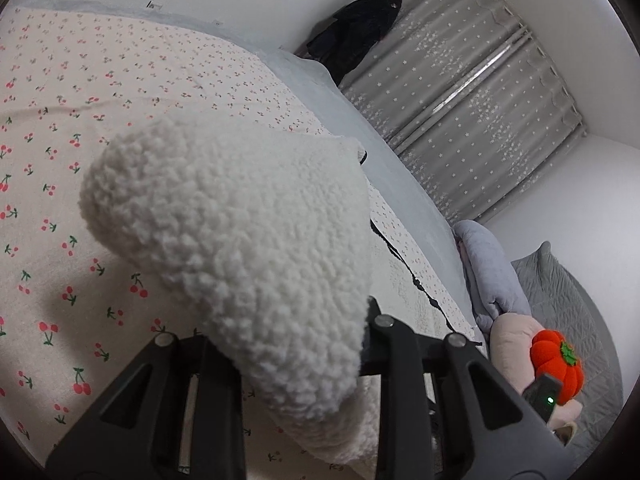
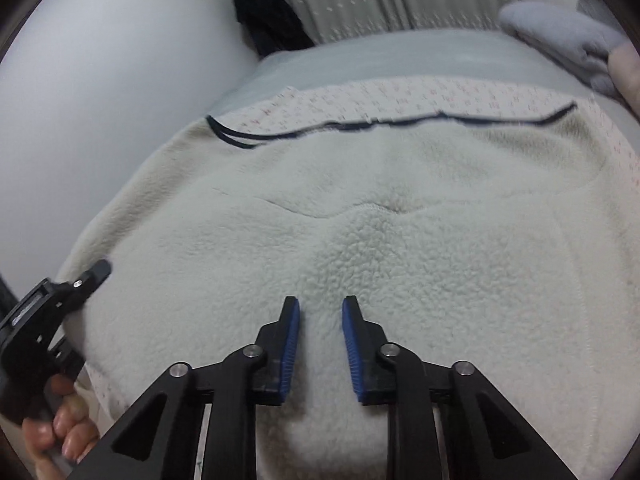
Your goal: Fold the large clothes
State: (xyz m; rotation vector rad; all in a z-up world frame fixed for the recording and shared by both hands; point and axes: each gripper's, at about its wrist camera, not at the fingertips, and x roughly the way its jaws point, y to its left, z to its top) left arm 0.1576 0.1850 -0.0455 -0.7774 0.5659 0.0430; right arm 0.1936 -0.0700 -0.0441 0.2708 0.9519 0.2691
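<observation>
A large white fleece garment [image 2: 360, 220] with dark trim lies spread on the bed. In the left wrist view a thick fold of the fleece [image 1: 240, 248] is lifted above the cherry-print sheet and hides my left fingertips; my left gripper [image 1: 296, 360] is shut on it. In the right wrist view my right gripper [image 2: 320, 312] is open, its blue pads [image 2: 290, 352] just above the fleece near its front edge. The left gripper [image 2: 94, 274] shows at the garment's left edge, held by a hand.
Cherry-print sheet [image 1: 80, 120] covers the bed. A grey blanket [image 1: 492, 272], pink pillow and orange pumpkin plush [image 1: 556, 364] lie at the bed's right end. Grey star curtains [image 1: 480, 100] and a hanging dark coat [image 1: 356, 32] stand behind.
</observation>
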